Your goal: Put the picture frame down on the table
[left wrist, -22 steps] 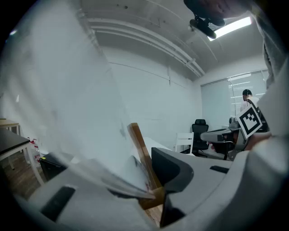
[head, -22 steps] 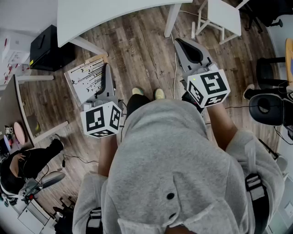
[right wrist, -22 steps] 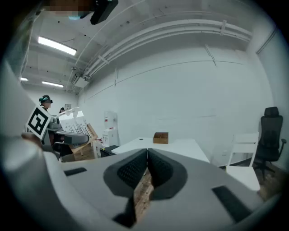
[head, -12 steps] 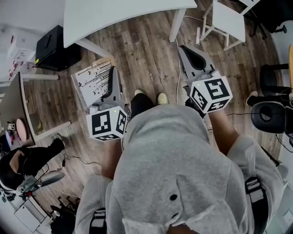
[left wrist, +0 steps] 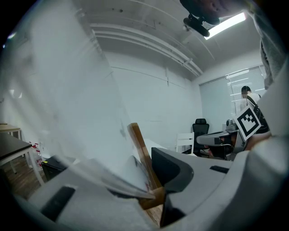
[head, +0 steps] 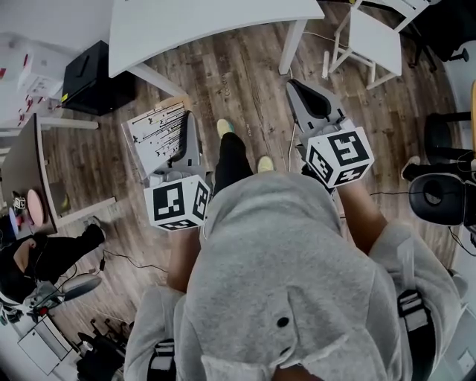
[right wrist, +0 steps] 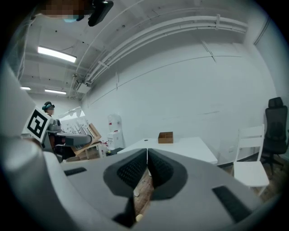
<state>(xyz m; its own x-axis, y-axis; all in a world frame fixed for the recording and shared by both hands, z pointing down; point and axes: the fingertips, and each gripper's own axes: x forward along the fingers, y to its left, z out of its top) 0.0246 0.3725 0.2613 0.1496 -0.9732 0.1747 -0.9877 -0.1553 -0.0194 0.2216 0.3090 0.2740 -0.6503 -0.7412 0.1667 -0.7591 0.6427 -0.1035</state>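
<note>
The picture frame (head: 152,138), a wooden rim around a white sheet with black marks, hangs tilted over the wood floor. My left gripper (head: 186,134) is shut on its right edge. In the left gripper view the brown rim (left wrist: 142,153) sits pinched between the jaws, and the glass (left wrist: 67,113) fills the left of that view. My right gripper (head: 299,88) is shut with nothing in it; its pads meet at the middle (right wrist: 146,169). The white table (head: 208,22) lies ahead of both grippers. From the right gripper view the frame (right wrist: 83,128) shows at the left.
A small wooden box (right wrist: 165,137) stands on the white table (right wrist: 180,146). A black cabinet (head: 97,71) is left of the table, a white chair (head: 372,30) right of it. A black office chair (head: 442,197) is at right, a dark desk (head: 18,178) and another person (head: 30,257) at left.
The person has stepped toward the white table, one foot now forward. Both grippers have come closer to it, the left one still carrying the frame. The right jaws stay shut.
</note>
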